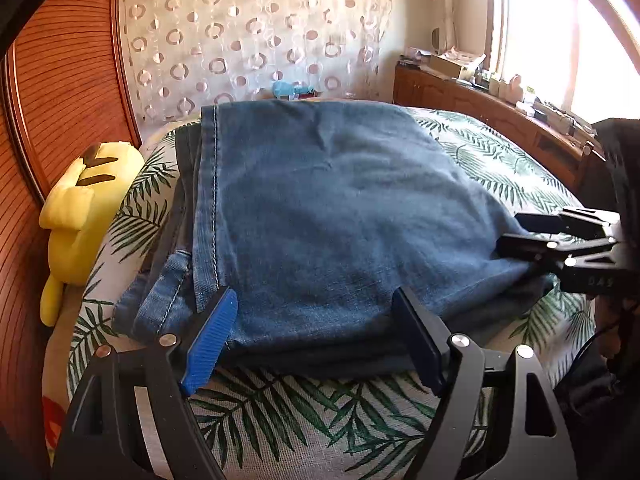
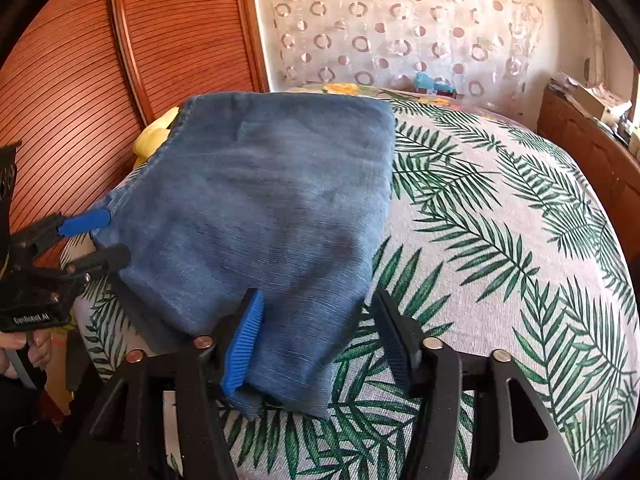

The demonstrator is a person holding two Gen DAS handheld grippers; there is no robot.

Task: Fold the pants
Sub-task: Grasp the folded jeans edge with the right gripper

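The blue jeans [image 1: 328, 208] lie folded into a thick stack on the leaf-print bed [image 1: 304, 420]. My left gripper [image 1: 316, 340] is open, its fingers straddling the near edge of the stack. My right gripper [image 2: 316, 340] is open too, at the stack's near right corner, with the denim [image 2: 260, 208] lying between its blue pad [image 2: 244, 340] and the other finger. The right gripper shows at the right in the left wrist view [image 1: 516, 236], and the left gripper at the left in the right wrist view [image 2: 104, 236].
A yellow plush toy [image 1: 80, 216] lies at the bed's left edge against the wooden headboard [image 1: 60, 80]. A wooden cabinet [image 1: 480, 108] with clutter stands under the window at the right. A circle-patterned curtain [image 1: 248, 40] hangs behind the bed.
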